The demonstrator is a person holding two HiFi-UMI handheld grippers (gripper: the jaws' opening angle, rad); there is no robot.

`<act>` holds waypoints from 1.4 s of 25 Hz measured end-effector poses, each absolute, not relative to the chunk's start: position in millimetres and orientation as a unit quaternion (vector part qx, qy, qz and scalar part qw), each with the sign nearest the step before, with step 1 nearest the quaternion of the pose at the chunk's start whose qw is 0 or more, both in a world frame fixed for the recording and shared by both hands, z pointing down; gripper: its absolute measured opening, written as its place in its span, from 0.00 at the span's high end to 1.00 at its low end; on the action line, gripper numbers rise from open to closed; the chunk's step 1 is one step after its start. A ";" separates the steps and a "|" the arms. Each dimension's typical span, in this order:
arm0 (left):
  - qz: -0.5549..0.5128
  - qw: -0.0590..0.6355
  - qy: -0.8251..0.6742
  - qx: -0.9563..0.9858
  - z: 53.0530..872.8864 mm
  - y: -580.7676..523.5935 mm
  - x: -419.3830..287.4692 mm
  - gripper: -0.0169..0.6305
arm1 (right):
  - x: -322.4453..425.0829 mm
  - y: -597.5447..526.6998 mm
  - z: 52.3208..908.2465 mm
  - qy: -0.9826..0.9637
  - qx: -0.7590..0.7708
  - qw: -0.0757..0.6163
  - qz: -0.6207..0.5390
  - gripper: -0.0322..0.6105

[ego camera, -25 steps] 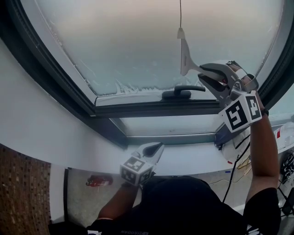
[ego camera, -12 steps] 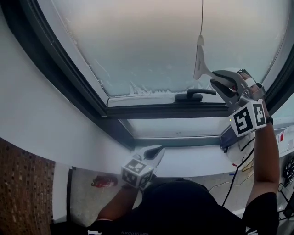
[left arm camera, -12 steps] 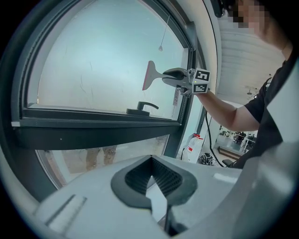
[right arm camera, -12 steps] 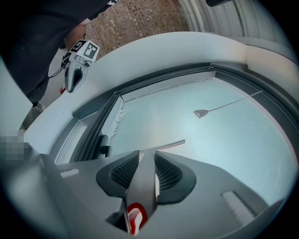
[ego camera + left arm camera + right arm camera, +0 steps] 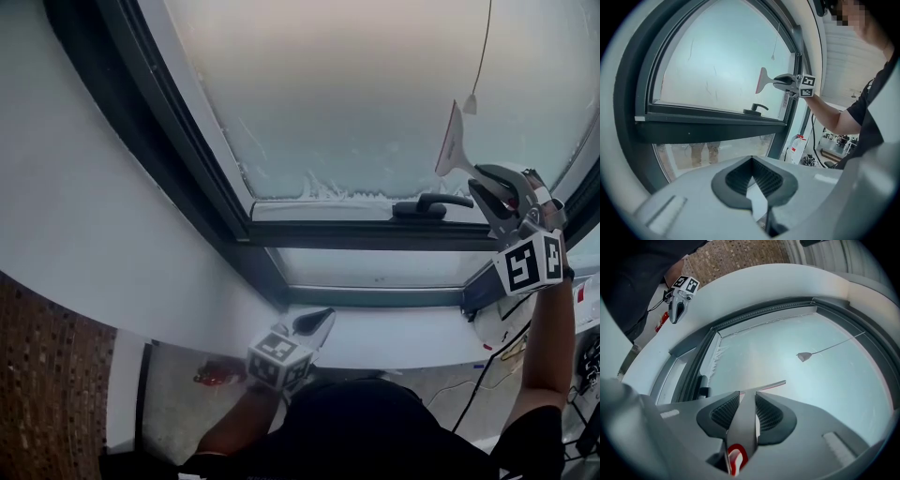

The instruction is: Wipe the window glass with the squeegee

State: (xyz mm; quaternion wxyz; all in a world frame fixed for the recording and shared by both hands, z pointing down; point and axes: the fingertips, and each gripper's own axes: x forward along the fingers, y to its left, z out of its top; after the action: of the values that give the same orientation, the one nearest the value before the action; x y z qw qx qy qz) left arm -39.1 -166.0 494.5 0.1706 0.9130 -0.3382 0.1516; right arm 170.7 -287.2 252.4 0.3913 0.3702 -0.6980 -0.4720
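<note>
The squeegee (image 5: 453, 141) has a pale blade that stands upright against the lower right of the frosted window glass (image 5: 356, 84). My right gripper (image 5: 487, 186) is shut on its handle, just above the black window handle (image 5: 431, 204). In the right gripper view the grey handle (image 5: 743, 427) runs between the pads of the right gripper (image 5: 747, 397) to the blade (image 5: 771, 384). My left gripper (image 5: 314, 323) hangs low by the white sill (image 5: 403, 337), shut and holding nothing. The left gripper view shows the squeegee (image 5: 762, 80) and my left gripper (image 5: 751, 161).
A blind cord pull (image 5: 471, 103) dangles right beside the blade's top. White residue (image 5: 319, 187) lines the pane's lower edge. The dark window frame (image 5: 169, 159) slants down the left. A red item (image 5: 220, 372) lies on the floor, a white bottle (image 5: 797, 147) stands under the window.
The head view has swung left, so the window sits further right in frame. The squeegee has slid slightly down the glass. The left gripper has stayed by the sill.
</note>
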 end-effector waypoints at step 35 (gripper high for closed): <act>0.132 0.146 -0.379 0.904 457.6 -189.5 -141.4 0.97 | -166.7 -310.4 127.2 -0.761 0.210 0.224 -0.571 0.74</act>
State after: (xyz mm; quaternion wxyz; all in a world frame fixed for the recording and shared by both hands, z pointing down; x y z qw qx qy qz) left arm -141.4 -189.5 457.6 0.1464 0.9042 -0.3790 0.1317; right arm -166.7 -310.4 127.2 0.2242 0.2104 -0.7610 -0.5712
